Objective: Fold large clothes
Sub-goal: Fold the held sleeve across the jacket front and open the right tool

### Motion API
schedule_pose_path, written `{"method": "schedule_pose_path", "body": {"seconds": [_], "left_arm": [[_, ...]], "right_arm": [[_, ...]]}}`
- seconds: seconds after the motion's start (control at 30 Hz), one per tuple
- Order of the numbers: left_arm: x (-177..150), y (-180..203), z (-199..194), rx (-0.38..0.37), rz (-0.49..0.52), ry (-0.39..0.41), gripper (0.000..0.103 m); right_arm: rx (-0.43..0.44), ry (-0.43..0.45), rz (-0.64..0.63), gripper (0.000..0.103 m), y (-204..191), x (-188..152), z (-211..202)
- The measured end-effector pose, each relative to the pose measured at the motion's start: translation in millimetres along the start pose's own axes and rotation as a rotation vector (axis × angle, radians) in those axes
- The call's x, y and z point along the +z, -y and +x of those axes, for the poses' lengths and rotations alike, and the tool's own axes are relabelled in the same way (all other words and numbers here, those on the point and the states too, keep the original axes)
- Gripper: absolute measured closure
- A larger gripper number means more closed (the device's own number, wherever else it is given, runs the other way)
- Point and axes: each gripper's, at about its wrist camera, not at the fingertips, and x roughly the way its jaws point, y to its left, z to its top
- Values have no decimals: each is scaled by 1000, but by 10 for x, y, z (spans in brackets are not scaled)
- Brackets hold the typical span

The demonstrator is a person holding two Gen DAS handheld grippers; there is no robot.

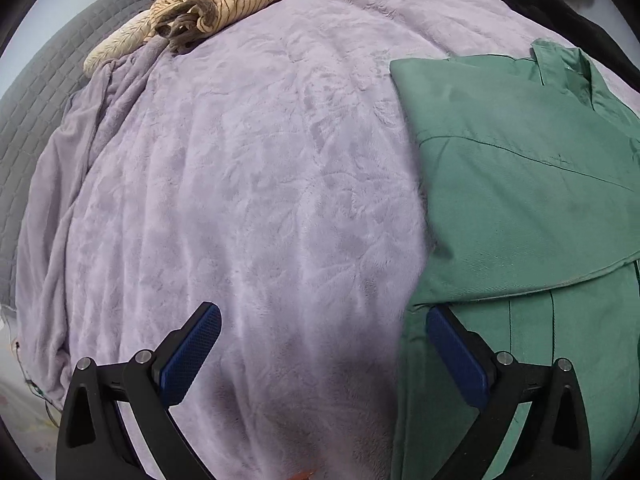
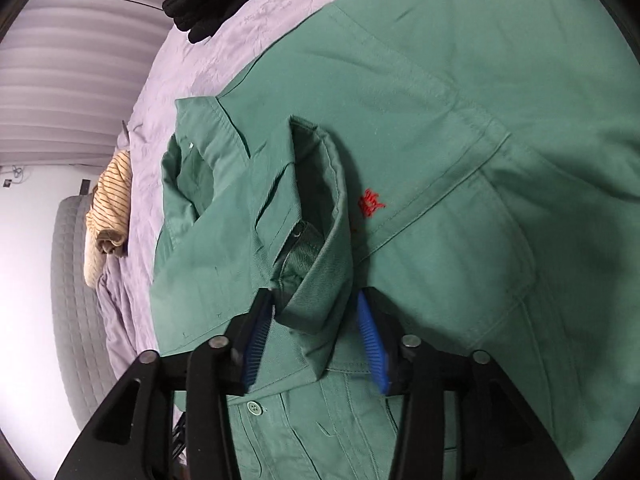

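Observation:
A large green work jacket (image 1: pixel 520 184) lies on the lilac blanket (image 1: pixel 248 184), its left side folded over the body. My left gripper (image 1: pixel 320 312) is open and empty, low over the blanket at the jacket's left edge. In the right wrist view the jacket (image 2: pixel 460 120) fills the frame, with red embroidery (image 2: pixel 372 204) on the chest. A sleeve cuff (image 2: pixel 316 240) lies folded across the chest. My right gripper (image 2: pixel 316 308) straddles the cuff's end with its blue pads (image 2: pixel 256 340) apart from the cloth on both sides; it is open.
A striped beige garment (image 1: pixel 224 4) is bunched at the far edge of the bed; it also shows in the right wrist view (image 2: pixel 112 200). A black garment (image 1: pixel 560 12) lies at the far right. A grey quilted headboard (image 1: pixel 40 92) stands on the left.

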Motion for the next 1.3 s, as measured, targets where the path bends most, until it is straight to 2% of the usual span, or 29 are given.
{"method": "schedule_pose_path", "body": {"seconds": [0.07,0.13,0.2,0.27,0.33,0.43,0.5,0.53,0.57,0.67,0.7,0.73,0.77,0.83,0.9,0.97,1.0,1.13,1.23,1.3], "left_arm": [[38,-56,-155,5,-6,30,0],[101,-92,-265,-20,-42,50,0],[192,-63,-254,-53,-61,51,0],[280,72,-135,-61,-59,38,0],[321,263,71,-74,-47,3,0],[271,526,398,-40,-2,-50,0],[239,517,451,-59,-13,-44,0],[231,491,444,-62,-18,-45,0],[224,457,437,-60,-21,-53,0],[205,350,371,-59,-35,-79,0],[204,324,338,-53,-40,-84,0],[203,295,294,-48,-45,-88,0],[195,271,244,-48,-50,-93,0],[166,248,139,-67,-55,-102,0],[121,252,13,-80,-45,-99,0],[61,271,-105,-94,-32,-101,0],[23,283,-158,-102,-27,-107,0],[-95,369,-334,-124,-3,-127,0],[-170,452,-462,-146,4,-146,0],[-196,519,-553,-165,12,-149,0]], "right_arm": [[-72,29,-31,44,-110,-39,-80],[-210,104,-77,44,-213,-63,-297],[-209,160,-123,45,-275,-116,-522],[-189,150,-229,52,-462,-185,-537],[-187,91,-340,61,-630,-244,-380],[-281,-4,-435,71,-670,-310,-9],[-370,-17,-458,84,-500,-317,131],[-360,-9,-455,97,-410,-303,105],[-342,4,-435,102,-313,-283,40],[-298,-1,-370,102,-123,-246,-136],[-297,-4,-360,101,-96,-248,-180],[-325,-1,-355,93,-81,-252,-222],[-350,1,-348,91,-62,-242,-228],[-304,-9,-301,89,22,-262,-337],[-286,-21,-268,82,84,-298,-415],[-285,-30,-260,63,81,-392,-500],[-281,-35,-257,58,89,-445,-548],[-263,-61,-241,55,42,-648,-604],[-255,-80,-222,48,47,-775,-647],[-248,-89,-212,47,45,-854,-682]]}}
